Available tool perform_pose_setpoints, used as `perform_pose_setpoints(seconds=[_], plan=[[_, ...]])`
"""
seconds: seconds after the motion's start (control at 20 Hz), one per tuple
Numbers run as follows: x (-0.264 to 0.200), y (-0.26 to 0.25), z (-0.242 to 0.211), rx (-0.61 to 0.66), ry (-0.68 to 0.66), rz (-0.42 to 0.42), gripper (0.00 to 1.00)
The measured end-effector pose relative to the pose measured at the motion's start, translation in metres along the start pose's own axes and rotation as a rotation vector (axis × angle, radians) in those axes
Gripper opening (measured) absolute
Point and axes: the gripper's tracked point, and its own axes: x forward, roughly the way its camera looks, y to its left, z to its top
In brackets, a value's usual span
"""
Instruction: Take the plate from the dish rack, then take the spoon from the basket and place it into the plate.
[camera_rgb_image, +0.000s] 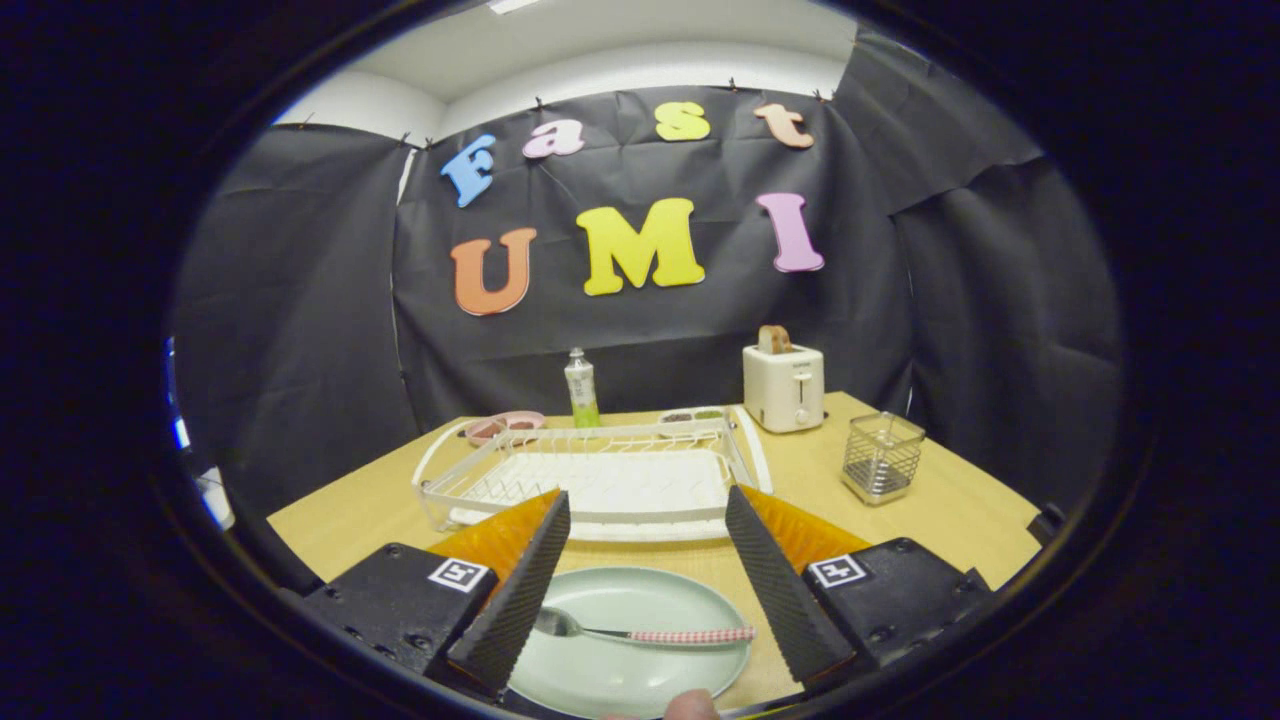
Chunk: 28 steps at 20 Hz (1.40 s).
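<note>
Spoon (640, 632) already flat in plate (620, 665), between spread fingers of released hand-held gripper (640, 600), touching neither. Risk: clipping handle or plate rim on withdrawal, tipping spoon out. Rack (600, 480) beyond looks bare; basket (880, 455) apparently empty on counter (950, 510).

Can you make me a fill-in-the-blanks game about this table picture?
1. The metal spoon with the pink checked handle lies on the pale green round ____.
2. The gripper has its fingers ____, one on each side of the spoon, touching nothing.
3. A slice of ____ sticks up out of the cream toaster.
4. The white wire dish rack sits just beyond the fingers, and the wire mesh basket stands near the ____.

Missing words: plate; open; toast; toaster
</note>
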Motion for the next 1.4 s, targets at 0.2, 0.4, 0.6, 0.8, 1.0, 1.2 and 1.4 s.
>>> perform_pose_setpoints(seconds=[0.2, 0.4, 0.6, 0.8, 1.0, 1.2, 1.4], plan=[[-0.013, -0.007, 0.014, -0.057, -0.077, -0.028, 1.0], [-0.035, -0.014, 0.025, -0.062, -0.148, -0.069, 1.0], [-0.07, -0.017, 0.029, -0.096, -0.19, -0.112, 1.0], [-0.1, -0.012, 0.035, -0.084, -0.236, -0.114, 1.0], [-0.116, -0.013, 0.022, -0.05, -0.207, -0.099, 1.0], [-0.125, -0.004, 0.005, -0.041, -0.168, -0.073, 1.0], [-0.124, -0.01, 0.013, 0.004, -0.178, -0.094, 1.0]])
